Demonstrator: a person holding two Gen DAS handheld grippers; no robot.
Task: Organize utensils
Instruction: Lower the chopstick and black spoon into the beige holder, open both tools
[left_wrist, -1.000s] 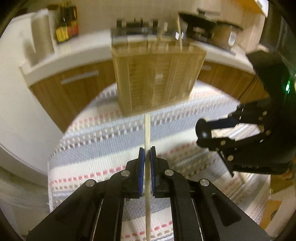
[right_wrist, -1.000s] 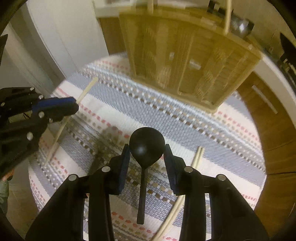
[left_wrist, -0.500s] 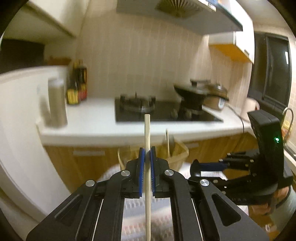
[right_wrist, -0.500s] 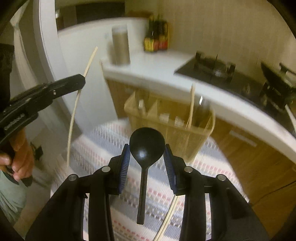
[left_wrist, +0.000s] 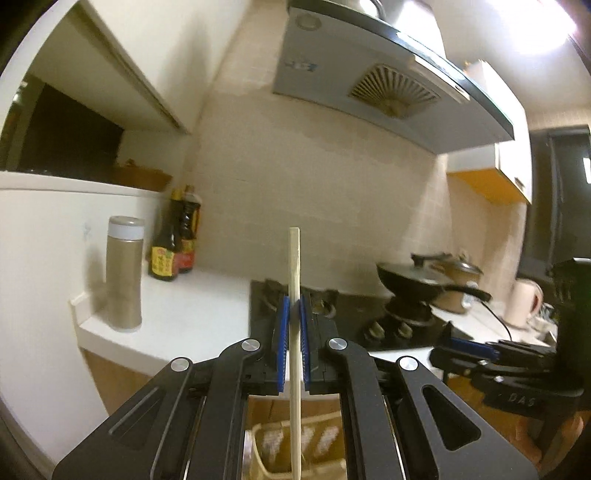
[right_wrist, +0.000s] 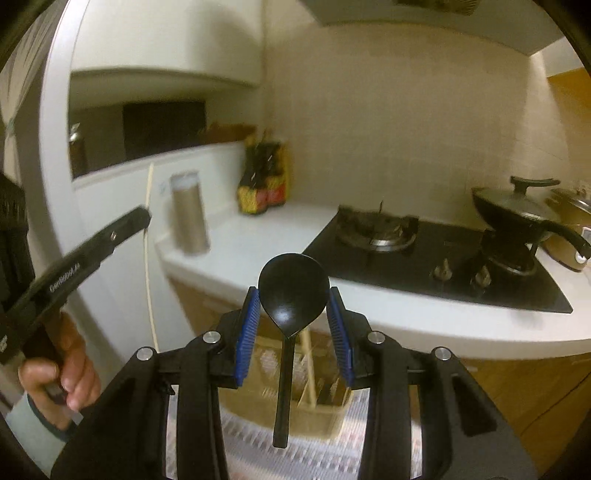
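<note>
My left gripper (left_wrist: 293, 306) is shut on a pale wooden chopstick (left_wrist: 294, 266) that stands upright, its lower end hanging over the wicker utensil basket (left_wrist: 317, 454). The chopstick (right_wrist: 148, 258) and left gripper (right_wrist: 142, 218) also show at the left of the right wrist view. My right gripper (right_wrist: 293, 295) is shut on a black spoon (right_wrist: 293, 291), bowl up, handle hanging down in front of the basket (right_wrist: 321, 417). The basket holds another chopstick (right_wrist: 308, 365) and some utensils. In the left wrist view the right gripper (left_wrist: 448, 356) is at the lower right.
Behind is a white counter (right_wrist: 229, 258) with a black gas hob (right_wrist: 424, 254), a lidded pan (right_wrist: 517, 210), sauce bottles (left_wrist: 177, 243) and a tall beige canister (left_wrist: 123, 273). A range hood (left_wrist: 388, 81) hangs above. A striped cloth (right_wrist: 314, 458) lies under the basket.
Both grippers have tilted upward and lifted, so the views swung from the striped tabletop to the kitchen wall and hob. The chopstick and the spoon stayed clamped throughout.
</note>
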